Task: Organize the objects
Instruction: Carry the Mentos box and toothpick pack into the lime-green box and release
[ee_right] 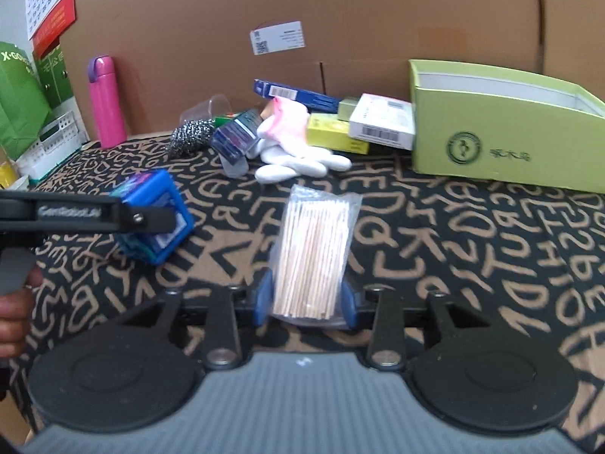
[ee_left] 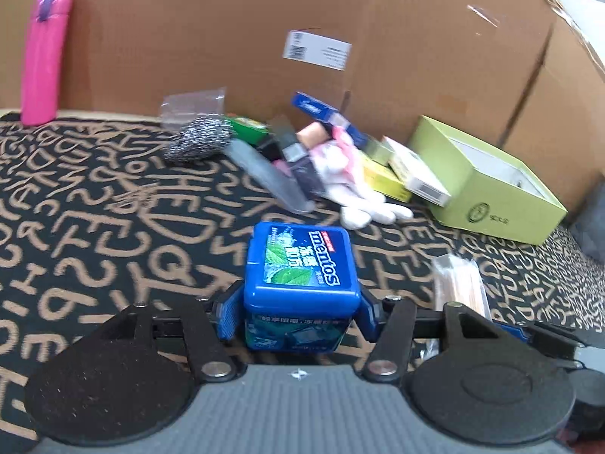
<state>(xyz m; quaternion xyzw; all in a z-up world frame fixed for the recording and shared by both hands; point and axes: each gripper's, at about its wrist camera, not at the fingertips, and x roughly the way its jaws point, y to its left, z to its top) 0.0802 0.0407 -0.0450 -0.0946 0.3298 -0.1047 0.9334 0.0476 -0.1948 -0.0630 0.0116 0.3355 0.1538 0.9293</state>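
**Both grippers loaded, green box waiting**

The left gripper (ee_left: pixel 298 314) is clamped on the blue mint box (ee_left: pixel 300 265), held above the patterned cloth (ee_left: pixel 94 227). The right gripper (ee_right: pixel 306 302) has its pads against the bag of wooden sticks (ee_right: pixel 314 253), low over the cloth; the grip looks soft. Judged best: keep the bag squeezed evenly so the sticks don't slide, then carry each item over the clutter toward the open green box (ee_right: pixel 491 143) without knocking the white glove (ee_right: pixel 298 159).

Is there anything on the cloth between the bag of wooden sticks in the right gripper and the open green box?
Nothing visible blocks it. The bag of wooden sticks sits in the right gripper, and the patterned cloth toward the green box lies bare. The white glove lies left of that line.
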